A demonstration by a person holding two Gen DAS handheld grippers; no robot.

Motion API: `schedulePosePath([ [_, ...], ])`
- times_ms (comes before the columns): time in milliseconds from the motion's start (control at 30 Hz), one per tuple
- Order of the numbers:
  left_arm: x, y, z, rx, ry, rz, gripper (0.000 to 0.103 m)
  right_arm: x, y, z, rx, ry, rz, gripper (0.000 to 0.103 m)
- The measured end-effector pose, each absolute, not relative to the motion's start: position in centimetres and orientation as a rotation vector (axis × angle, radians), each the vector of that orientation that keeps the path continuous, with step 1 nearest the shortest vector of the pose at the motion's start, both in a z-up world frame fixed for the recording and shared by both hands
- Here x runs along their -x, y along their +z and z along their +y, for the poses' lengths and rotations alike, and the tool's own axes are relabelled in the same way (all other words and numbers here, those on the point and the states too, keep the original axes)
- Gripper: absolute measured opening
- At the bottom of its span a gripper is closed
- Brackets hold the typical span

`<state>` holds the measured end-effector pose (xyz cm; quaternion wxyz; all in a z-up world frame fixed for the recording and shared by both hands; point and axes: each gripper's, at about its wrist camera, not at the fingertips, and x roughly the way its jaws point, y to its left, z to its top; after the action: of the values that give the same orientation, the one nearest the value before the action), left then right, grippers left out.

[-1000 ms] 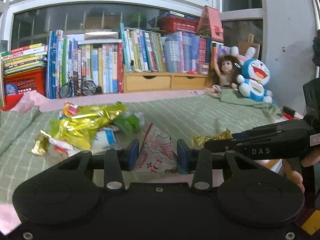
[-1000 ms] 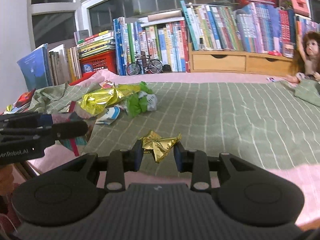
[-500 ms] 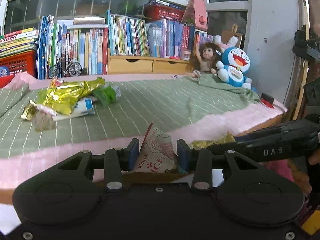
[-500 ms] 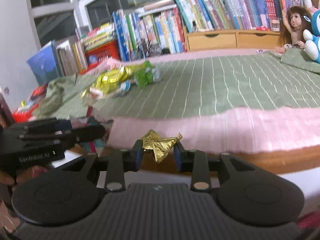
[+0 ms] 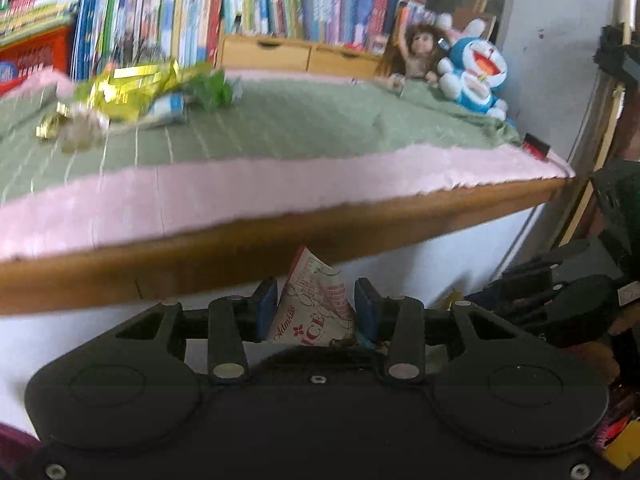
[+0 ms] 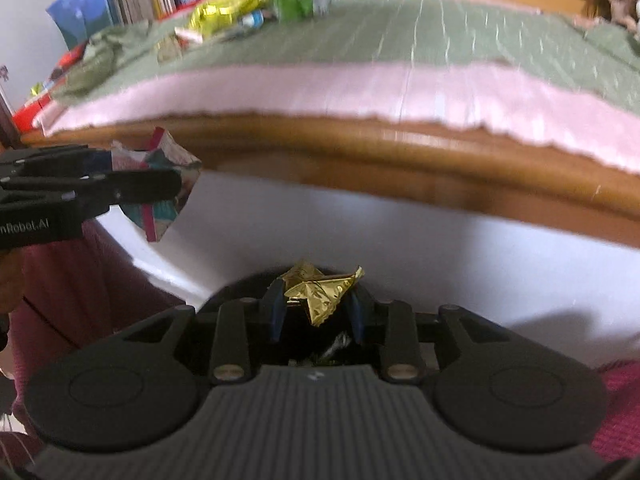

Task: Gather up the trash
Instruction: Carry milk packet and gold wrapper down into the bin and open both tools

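Observation:
My left gripper [image 5: 316, 310] is shut on a white and red ice-cream wrapper [image 5: 314, 304], below the bed's wooden edge. My right gripper [image 6: 316, 314] is shut on a crumpled gold foil wrapper [image 6: 320, 294]. Under both sets of fingers shows a dark round opening [image 6: 240, 286] with scraps inside. In the right wrist view the left gripper [image 6: 176, 188] reaches in from the left with its wrapper [image 6: 168, 152]. In the left wrist view the right gripper [image 5: 560, 304] is at the right. A pile of gold and green snack bags [image 5: 132, 88] lies on the green bedspread.
The bed's wooden rail [image 5: 240, 252] runs across just ahead, with a white panel [image 6: 400, 232] beneath it. Books, wooden drawers, a doll [image 5: 416, 52] and a blue plush toy [image 5: 476, 72] line the far side. A person's maroon sleeve [image 6: 72, 280] is at the left.
Both grippers have drawn back off the bed and sunk below its edge, tilting downward. Each still grips its wrapper. The dark opening has come into view beneath them.

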<state>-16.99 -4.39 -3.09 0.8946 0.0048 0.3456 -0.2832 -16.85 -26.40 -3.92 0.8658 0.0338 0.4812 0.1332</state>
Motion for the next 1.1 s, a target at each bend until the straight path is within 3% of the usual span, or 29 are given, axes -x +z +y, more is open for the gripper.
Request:
schedulePosePath([
  [500, 14.8, -10.9, -6.4, -0.039, -0.48, 0.943, 0.04, 15.5, -8.2, -26.2, -0.153, 0.255, 1.134, 0.042],
  [533, 14.8, -10.9, -6.4, -0.037, -0.48, 0.939, 0.042, 15.5, -8.3, -26.2, -0.157, 0.252, 1.132, 0.053],
  [567, 14.8, -11.0, -6.5, -0.038, -0.485, 0.935, 0.044, 15.5, -8.2, -26.2, -0.158, 0.254, 1.129, 0.057],
  [700, 14.7, -10.9, -6.6, -0.053, -0.49, 0.938, 0.052, 15.2, -8.2, -26.0, -0.149, 0.258, 1.124, 0.065],
  [1100, 15.1, -10.2, -7.1, -0.093, -0.516, 0.923, 0.077, 15.1, -7.8, -26.1, -0.147, 0.231, 1.117, 0.067],
])
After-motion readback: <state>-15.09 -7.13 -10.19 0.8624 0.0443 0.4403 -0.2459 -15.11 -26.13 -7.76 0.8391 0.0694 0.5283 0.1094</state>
